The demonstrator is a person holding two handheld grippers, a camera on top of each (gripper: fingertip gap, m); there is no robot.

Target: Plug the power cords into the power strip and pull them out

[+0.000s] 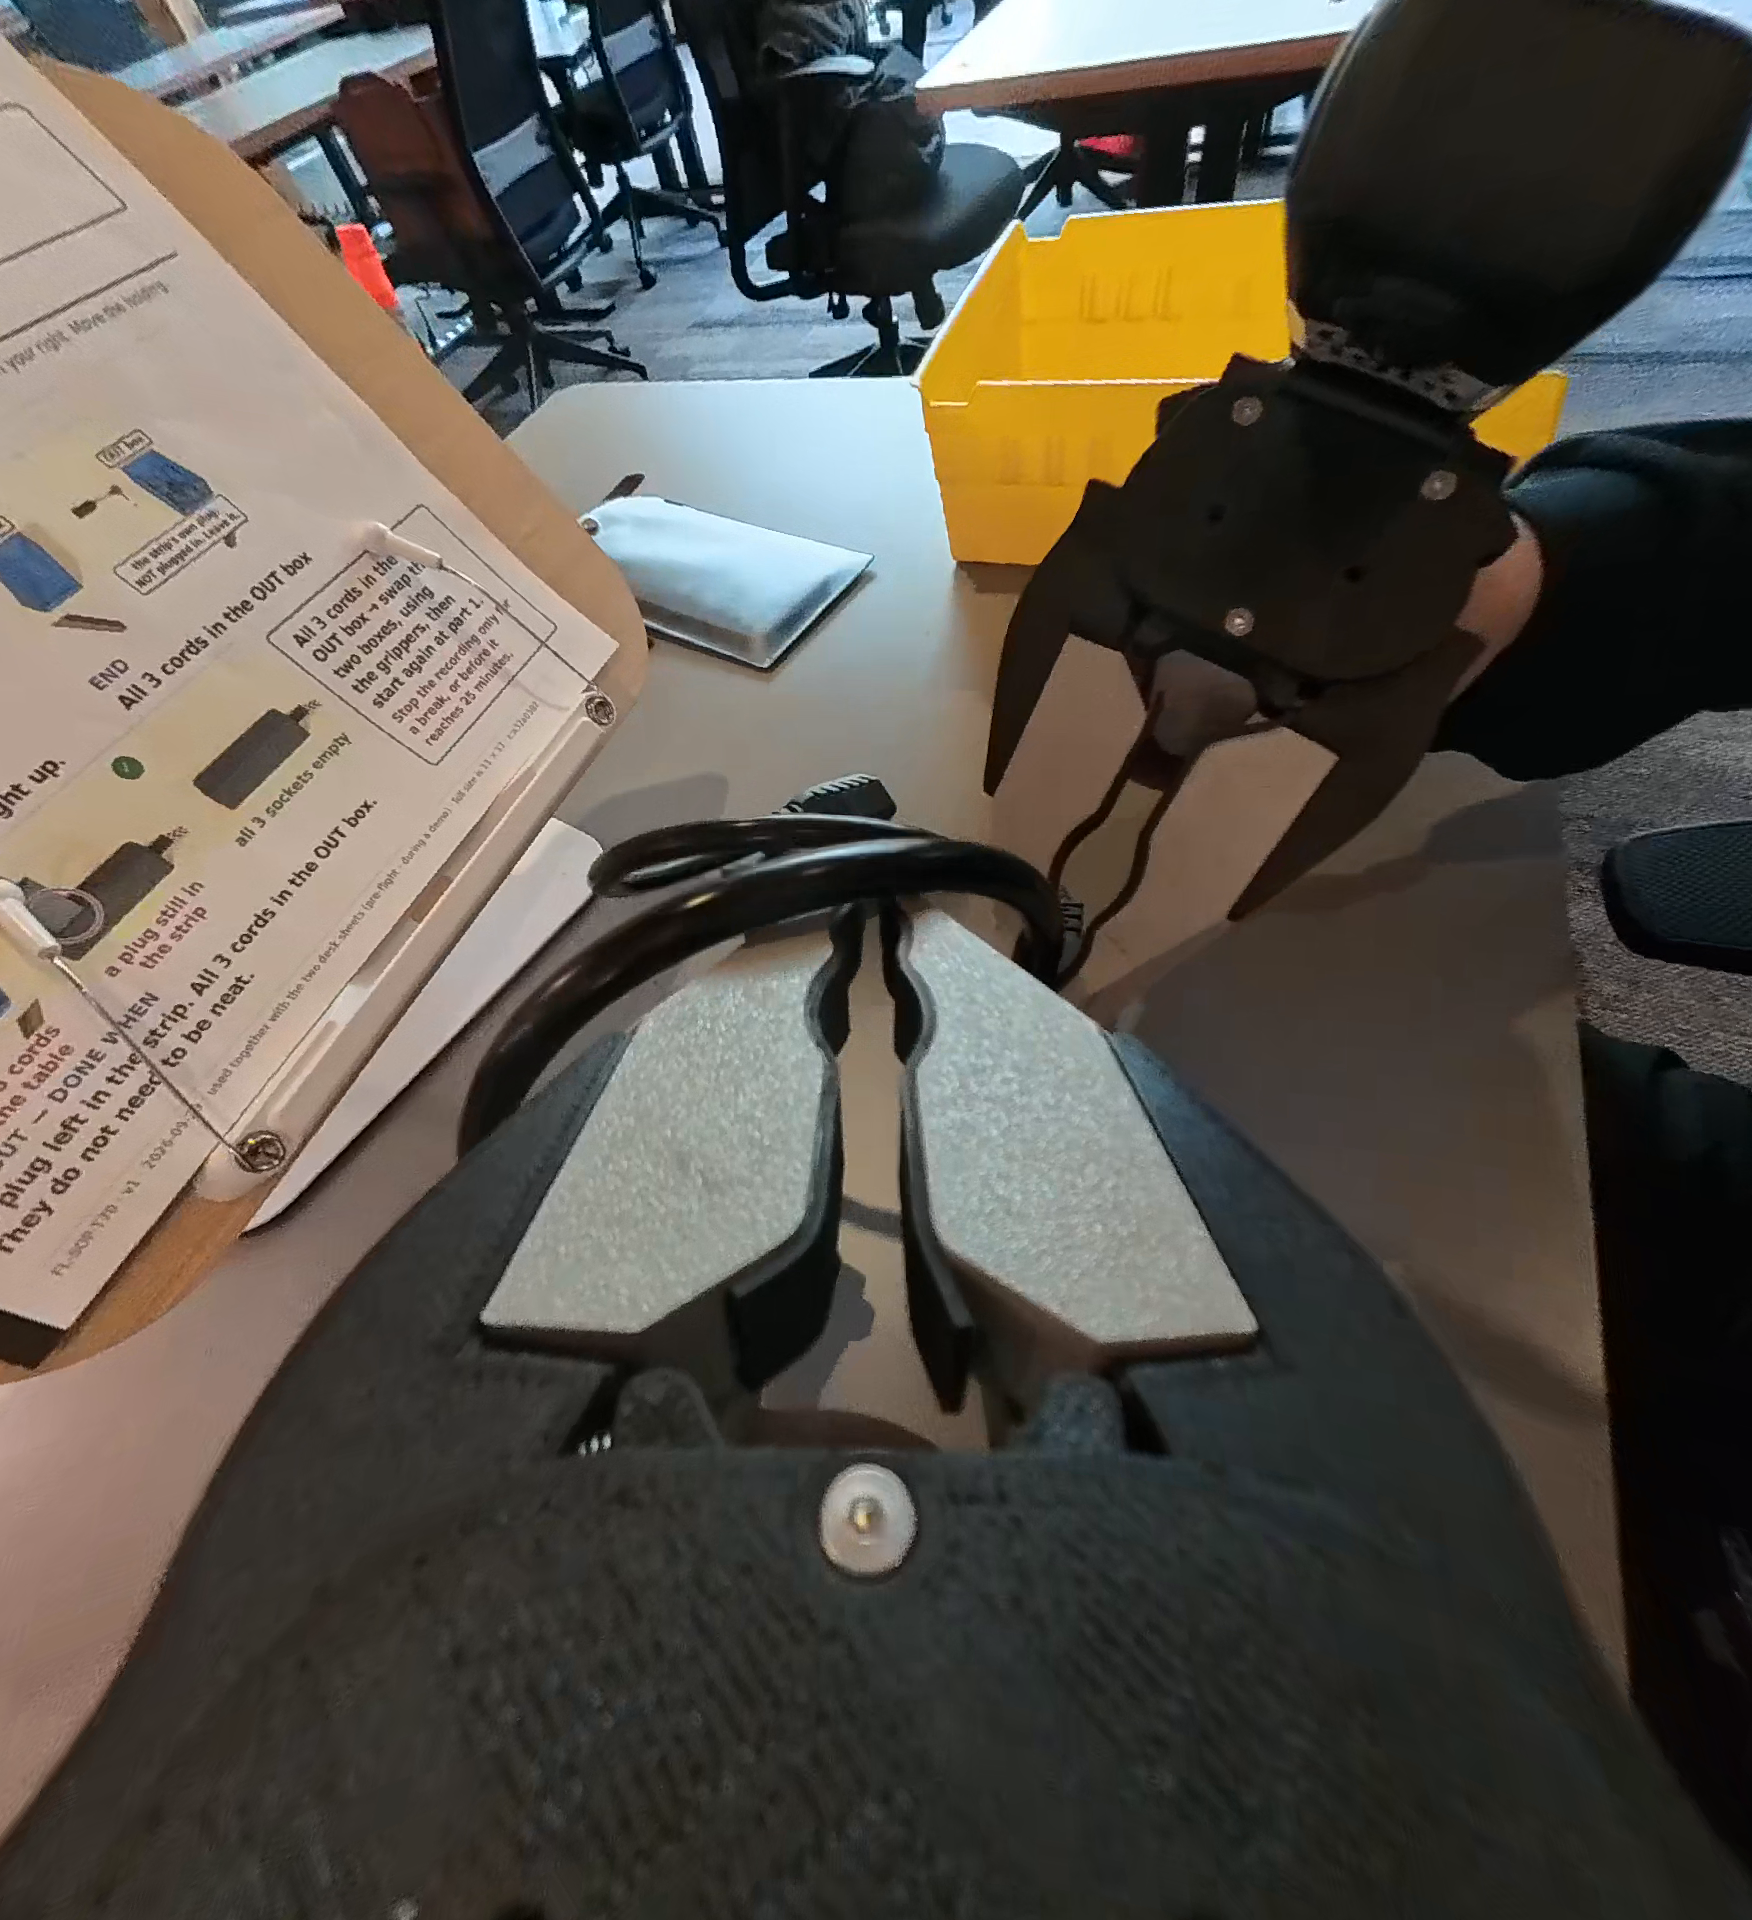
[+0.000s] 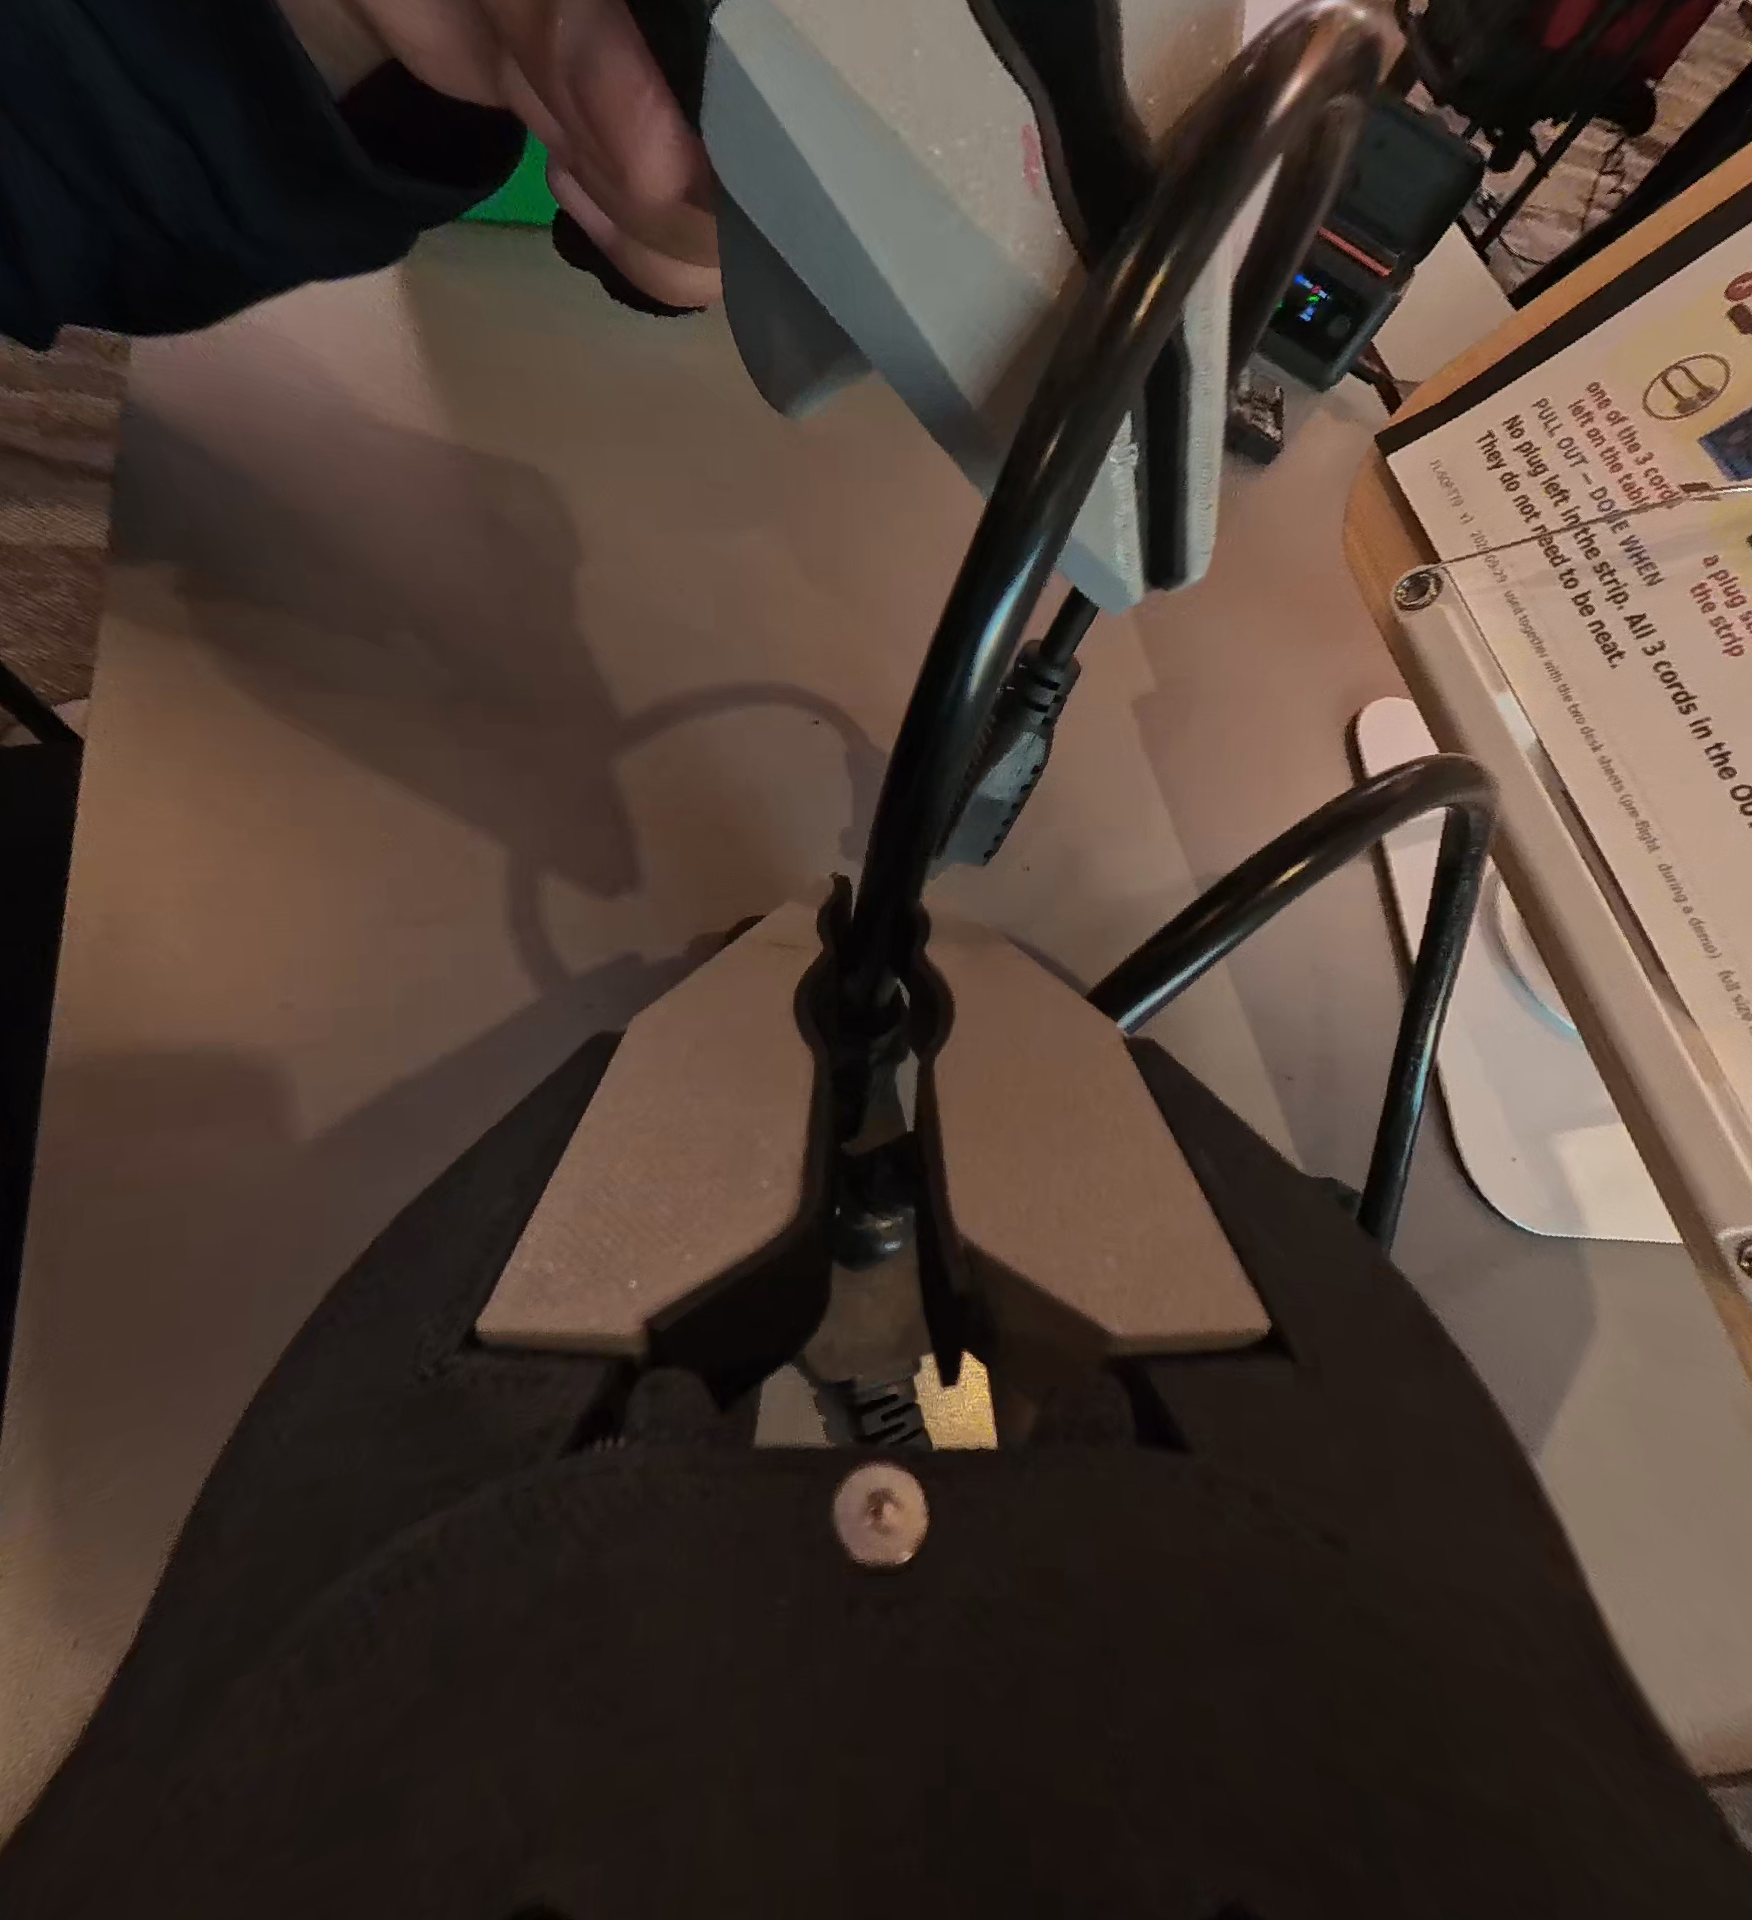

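A black power cord (image 1: 810, 857) loops across the tips of my left gripper (image 1: 867, 925), which is shut on it over the beige table (image 1: 768, 457). The cord's plug (image 1: 841, 795) shows just beyond the tips. My right gripper (image 2: 872, 977) is shut on the same cord (image 2: 997, 582), which arcs up and away from it. The left gripper (image 2: 1142, 582) hangs above in the right wrist view, with a moulded plug end (image 2: 1017, 758) dangling below its tips. The right gripper (image 1: 1178, 717) shows at upper right in the left wrist view. No power strip is in view.
A yellow bin (image 1: 1059, 416) stands at the table's far edge. A printed instruction sheet on a wooden board (image 1: 228, 644) leans at the left; it also shows at the right of the right wrist view (image 2: 1630, 675). A silver pouch (image 1: 737, 571) lies mid-table. Office chairs (image 1: 851, 208) stand behind. Some 7 cm of space lies between my two pairs of fingers.
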